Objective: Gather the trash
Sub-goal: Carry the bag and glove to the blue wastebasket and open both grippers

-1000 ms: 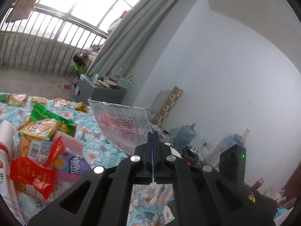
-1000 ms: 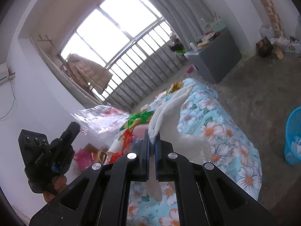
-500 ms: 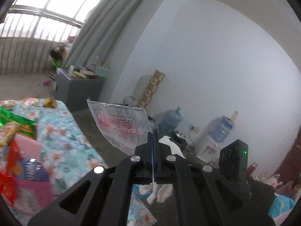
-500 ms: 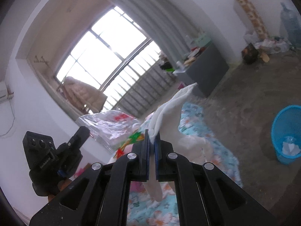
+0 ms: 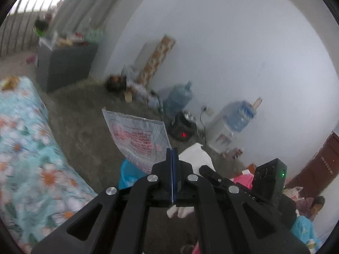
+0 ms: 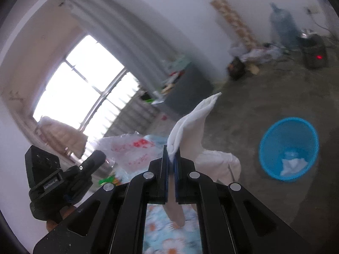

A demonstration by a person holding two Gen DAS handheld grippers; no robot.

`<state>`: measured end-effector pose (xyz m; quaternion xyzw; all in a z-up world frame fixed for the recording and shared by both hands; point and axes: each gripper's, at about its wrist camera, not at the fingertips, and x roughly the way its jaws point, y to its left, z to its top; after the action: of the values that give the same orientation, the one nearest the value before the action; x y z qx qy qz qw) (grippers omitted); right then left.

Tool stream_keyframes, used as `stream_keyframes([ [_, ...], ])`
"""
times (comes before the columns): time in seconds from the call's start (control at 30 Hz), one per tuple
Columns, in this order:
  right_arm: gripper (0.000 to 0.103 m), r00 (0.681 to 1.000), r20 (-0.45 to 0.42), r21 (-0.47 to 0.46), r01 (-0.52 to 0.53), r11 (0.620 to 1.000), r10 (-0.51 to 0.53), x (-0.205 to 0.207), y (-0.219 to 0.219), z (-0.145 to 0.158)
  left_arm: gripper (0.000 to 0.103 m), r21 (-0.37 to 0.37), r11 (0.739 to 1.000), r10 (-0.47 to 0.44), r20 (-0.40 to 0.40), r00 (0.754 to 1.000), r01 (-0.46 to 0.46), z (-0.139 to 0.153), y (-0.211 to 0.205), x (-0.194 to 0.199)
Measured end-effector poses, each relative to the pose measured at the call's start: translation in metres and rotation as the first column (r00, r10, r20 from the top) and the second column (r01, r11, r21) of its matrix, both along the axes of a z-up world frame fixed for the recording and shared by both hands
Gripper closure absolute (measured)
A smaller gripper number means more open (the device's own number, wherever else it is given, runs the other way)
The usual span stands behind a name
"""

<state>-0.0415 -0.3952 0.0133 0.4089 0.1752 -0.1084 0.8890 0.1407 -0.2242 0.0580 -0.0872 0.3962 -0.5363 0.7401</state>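
My left gripper is shut on a clear plastic wrapper with red print, held up in the air over the floor. It also shows in the right wrist view, with the left gripper to the left. My right gripper is shut on a white cloth-like tissue that stands up and droops right; it shows in the left wrist view beside the right gripper. A blue trash basket with white paper inside stands on the floor to the right, partly hidden in the left wrist view.
The floral-cloth table lies at the left. A grey cabinet, water jugs, a dispenser and a black cooker with a red light stand along the white wall. Concrete floor lies between.
Both grippers have swung right, away from the table and its wrappers, toward the floor. The blue basket has come nearer and larger in the right wrist view. Both loads stay gripped.
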Motion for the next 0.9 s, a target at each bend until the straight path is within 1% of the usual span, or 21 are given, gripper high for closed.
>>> stream_keyframes([
  [0.03, 0.100, 1.000, -0.012, 0.003, 0.019, 1.000, -0.019, 0.000, -0.007, -0.005, 0.103, 0.025, 1.000, -0.013, -0.021, 1.000, 0.014, -0.006, -0.015, 0.003],
  [0.13, 0.100, 0.996, -0.054, 0.016, 0.073, 0.997, -0.072, 0.001, -0.029, -0.021, 0.103, 0.084, 0.995, -0.048, -0.048, 0.998, 0.052, -0.023, -0.056, 0.007],
  [0.23, 0.100, 0.987, -0.107, 0.023, 0.120, 0.992, -0.117, 0.007, -0.052, -0.039, 0.103, 0.140, 0.986, -0.080, -0.049, 0.996, 0.086, -0.042, -0.094, 0.012],
  [0.37, 0.100, 0.976, -0.165, 0.036, 0.153, 0.988, -0.145, 0.018, -0.082, -0.062, 0.103, 0.221, 0.965, -0.131, -0.061, 0.989, 0.142, -0.075, -0.148, 0.016],
  [0.5, 0.100, 0.953, -0.242, 0.042, 0.196, 0.980, -0.180, 0.021, -0.108, -0.096, 0.103, 0.296, 0.940, -0.161, -0.060, 0.985, 0.172, -0.109, -0.192, 0.021],
  [0.6, 0.099, 0.936, -0.291, 0.064, 0.225, 0.972, -0.197, 0.023, -0.127, -0.122, 0.103, 0.341, 0.922, -0.172, -0.068, 0.983, 0.185, -0.136, -0.223, 0.027],
  [0.63, 0.097, 0.929, -0.309, 0.068, 0.235, 0.970, -0.204, 0.022, -0.131, -0.129, 0.103, 0.357, 0.916, -0.171, -0.067, 0.983, 0.184, -0.145, -0.232, 0.028],
  [0.7, 0.096, 0.915, -0.342, 0.084, 0.257, 0.963, -0.214, 0.024, -0.144, -0.151, 0.102, 0.386, 0.905, -0.164, -0.077, 0.983, 0.181, -0.164, -0.248, 0.033],
  [0.73, 0.092, 0.907, -0.362, 0.090, 0.264, 0.960, -0.215, 0.024, -0.149, -0.160, 0.101, 0.405, 0.897, -0.156, -0.084, 0.984, 0.177, -0.174, -0.256, 0.036],
  [0.77, 0.081, 0.891, -0.399, 0.094, 0.272, 0.958, -0.214, 0.026, -0.156, -0.176, 0.099, 0.433, 0.885, -0.144, -0.093, 0.985, 0.170, -0.186, -0.265, 0.039],
  [0.8, 0.073, 0.874, -0.443, 0.104, 0.274, 0.956, -0.202, 0.029, -0.161, -0.187, 0.093, 0.449, 0.879, -0.134, -0.096, 0.986, 0.163, -0.190, -0.266, 0.040],
  [0.83, 0.057, 0.854, -0.481, 0.106, 0.281, 0.954, -0.198, 0.030, -0.164, -0.199, 0.086, 0.467, 0.871, -0.117, -0.104, 0.988, 0.152, -0.198, -0.269, 0.042],
  [0.9, 0.057, 0.810, -0.553, 0.119, 0.308, 0.944, -0.195, 0.029, -0.168, -0.217, 0.079, 0.480, 0.867, -0.087, -0.122, 0.989, 0.136, -0.205, -0.269, 0.046],
])
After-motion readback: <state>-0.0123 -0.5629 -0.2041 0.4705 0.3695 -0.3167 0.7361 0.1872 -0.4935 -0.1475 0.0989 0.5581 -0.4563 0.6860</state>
